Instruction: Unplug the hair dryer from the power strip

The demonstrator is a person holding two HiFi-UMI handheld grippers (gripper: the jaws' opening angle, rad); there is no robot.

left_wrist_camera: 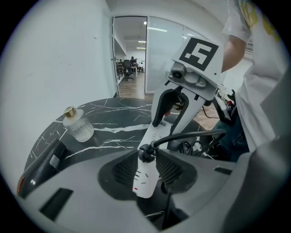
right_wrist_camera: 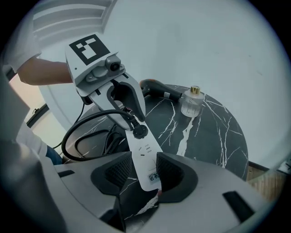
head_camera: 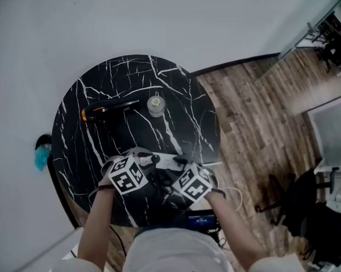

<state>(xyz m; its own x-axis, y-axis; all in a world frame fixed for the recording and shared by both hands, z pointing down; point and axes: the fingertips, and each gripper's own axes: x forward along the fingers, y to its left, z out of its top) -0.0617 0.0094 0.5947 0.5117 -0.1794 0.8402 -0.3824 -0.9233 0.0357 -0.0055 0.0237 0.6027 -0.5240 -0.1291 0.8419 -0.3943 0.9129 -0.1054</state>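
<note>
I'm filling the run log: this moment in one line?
stage: approach | left gripper: open astride power strip at plug | right gripper: open astride its other end | plug: seated | hair dryer: lying on table

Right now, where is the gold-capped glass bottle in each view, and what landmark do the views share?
Head view: the glass bottle sits near the table's middle, just right of the hair dryer.
Left gripper view: the bottle is at left, above the dryer.
Right gripper view: the bottle is upper right of centre, dryer at its left.
Shared landmark: the hair dryer beside it.
</note>
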